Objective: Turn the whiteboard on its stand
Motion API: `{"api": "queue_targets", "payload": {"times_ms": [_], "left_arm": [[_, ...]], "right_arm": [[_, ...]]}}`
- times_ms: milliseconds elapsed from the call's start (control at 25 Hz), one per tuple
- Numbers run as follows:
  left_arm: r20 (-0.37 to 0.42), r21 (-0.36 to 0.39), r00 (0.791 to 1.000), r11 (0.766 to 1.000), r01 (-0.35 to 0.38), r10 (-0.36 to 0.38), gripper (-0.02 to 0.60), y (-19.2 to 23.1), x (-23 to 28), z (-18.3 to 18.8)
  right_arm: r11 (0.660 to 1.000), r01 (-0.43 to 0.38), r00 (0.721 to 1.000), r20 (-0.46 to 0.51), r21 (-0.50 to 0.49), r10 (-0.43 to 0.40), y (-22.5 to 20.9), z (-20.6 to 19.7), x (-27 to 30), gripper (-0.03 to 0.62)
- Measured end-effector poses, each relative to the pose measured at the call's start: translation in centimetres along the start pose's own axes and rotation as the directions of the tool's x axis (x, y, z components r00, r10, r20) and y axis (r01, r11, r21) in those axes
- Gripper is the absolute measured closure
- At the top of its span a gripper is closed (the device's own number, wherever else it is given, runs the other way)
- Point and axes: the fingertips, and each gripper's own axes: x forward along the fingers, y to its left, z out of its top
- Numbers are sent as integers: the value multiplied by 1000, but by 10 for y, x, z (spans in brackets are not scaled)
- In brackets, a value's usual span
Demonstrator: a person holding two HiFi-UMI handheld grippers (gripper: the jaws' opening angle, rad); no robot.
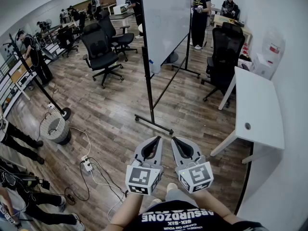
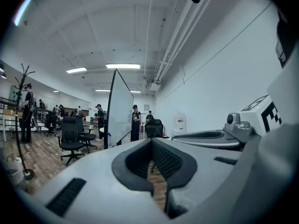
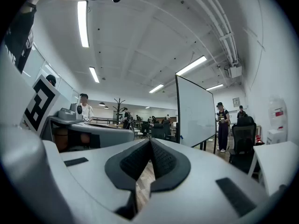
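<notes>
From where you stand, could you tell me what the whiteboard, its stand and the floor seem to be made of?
The whiteboard looks like a smooth white coated panel, steel or melamine I can't tell. Its stand seems painted black metal tube: thin posts. The floor shows brown grained planks, wood or wood-look laminate.

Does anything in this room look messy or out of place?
Mostly tidy. A white power strip with loose cables sprawls across the wooden floor at the left, a possible tripping hazard. The tall white whiteboard stands upright.
</notes>
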Motion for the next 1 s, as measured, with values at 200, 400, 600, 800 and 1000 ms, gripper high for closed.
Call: {"api": "queue_targets", "payload": {"times_ms": [200,400,600,800,1000], "left_arm": [[-1,5,1000,1000,0,0,577,2,9,-4],[3,8,1000,1000,-12,12,576,8,21,-3],[20,1,1000,1000,-14,14,576,15,40,0],[38,-7,999,999,-31,32,575,20,59,3],[42,-70,996,994,-80,83,575,34,69,-3]], "right_arm": [[1000,3,1000,15,6,-3,-10,1,5,595],[1000,-20,999,33,5,20,-18,1,15,595],[1000,-28,999,34,14,27,-34,-1,26,595],[999,-47,998,35,10,47,-50,-3,36,595],[997,-79,997,21,3,79,-59,-8,38,595]]}}
